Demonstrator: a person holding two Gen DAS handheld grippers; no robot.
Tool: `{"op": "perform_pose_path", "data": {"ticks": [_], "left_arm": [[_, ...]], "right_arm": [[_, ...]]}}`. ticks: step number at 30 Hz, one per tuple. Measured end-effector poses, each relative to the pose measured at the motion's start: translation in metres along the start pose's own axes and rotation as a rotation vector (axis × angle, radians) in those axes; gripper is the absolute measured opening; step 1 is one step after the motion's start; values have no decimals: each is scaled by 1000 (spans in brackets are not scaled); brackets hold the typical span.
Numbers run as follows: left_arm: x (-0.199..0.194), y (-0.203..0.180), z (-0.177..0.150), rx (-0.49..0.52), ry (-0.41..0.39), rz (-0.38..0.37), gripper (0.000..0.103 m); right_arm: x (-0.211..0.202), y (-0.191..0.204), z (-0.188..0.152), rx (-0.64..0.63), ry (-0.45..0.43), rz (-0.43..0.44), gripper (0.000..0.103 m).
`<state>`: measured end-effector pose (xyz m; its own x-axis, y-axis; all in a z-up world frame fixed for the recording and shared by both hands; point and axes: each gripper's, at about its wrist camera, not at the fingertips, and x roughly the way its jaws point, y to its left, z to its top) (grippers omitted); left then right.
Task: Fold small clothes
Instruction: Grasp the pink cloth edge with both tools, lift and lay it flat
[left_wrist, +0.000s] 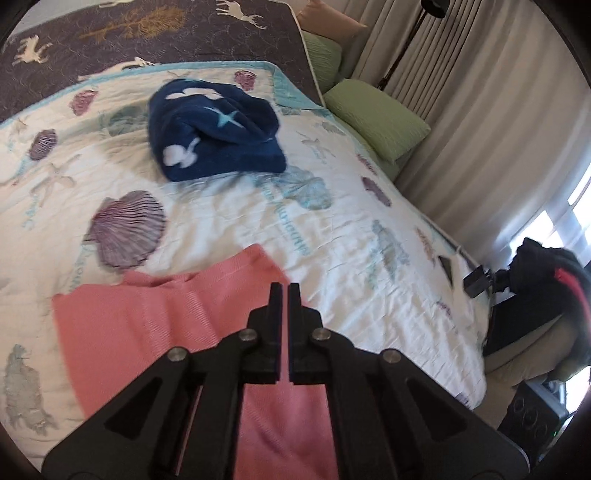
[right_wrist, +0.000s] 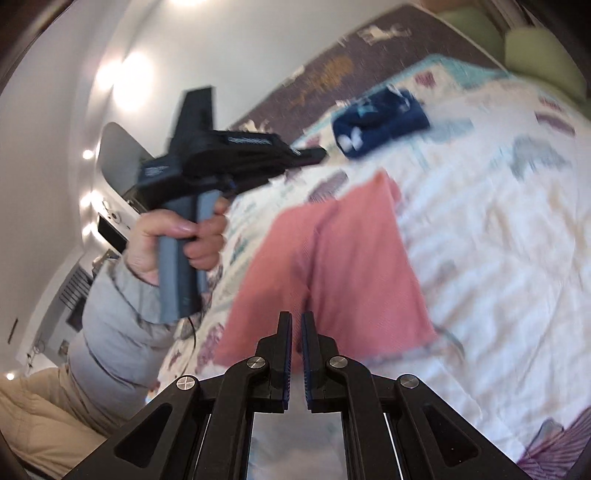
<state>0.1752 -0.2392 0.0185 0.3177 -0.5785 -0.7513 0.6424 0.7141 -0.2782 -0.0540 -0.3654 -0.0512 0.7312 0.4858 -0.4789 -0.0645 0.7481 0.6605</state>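
Left wrist view showed the left gripper (left_wrist: 283, 291) and right gripper (right_wrist: 296, 321), jaws nearly closed and empty, above the pink garment (left_wrist: 147, 332); each should grasp a corner squarely.

Green pillows (left_wrist: 376, 118) lie beside grey curtains (left_wrist: 461, 85); a shell-print quilt (left_wrist: 229, 206) covers the bed.

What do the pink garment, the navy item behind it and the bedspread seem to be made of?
Pink garment: likely a fine knit, matte; faint ribbed lines run across it.
Navy item: probably fleece or terry, a fuzzy, thick, soft-edged bundle with pale printed shapes.
Bedspread: apparently quilted cotton, matte; puckered stitching and printed shells. Motion blur leaves all three uncertain.
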Motion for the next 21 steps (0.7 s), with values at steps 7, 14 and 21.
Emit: {"op": "perform_pose_path", "data": {"ticks": [7,14,21], "left_arm": [[-14,50,-15,-118,23,125,35],[6,50,-25,-113,112,146,51],[49,24,-22,-24,223,271,61]], "right_arm": [[34,-5,-6,33,151,79,37],[61,-10,-14,99,218,97,50],[77,9,-4,53,214,24,50]]}}
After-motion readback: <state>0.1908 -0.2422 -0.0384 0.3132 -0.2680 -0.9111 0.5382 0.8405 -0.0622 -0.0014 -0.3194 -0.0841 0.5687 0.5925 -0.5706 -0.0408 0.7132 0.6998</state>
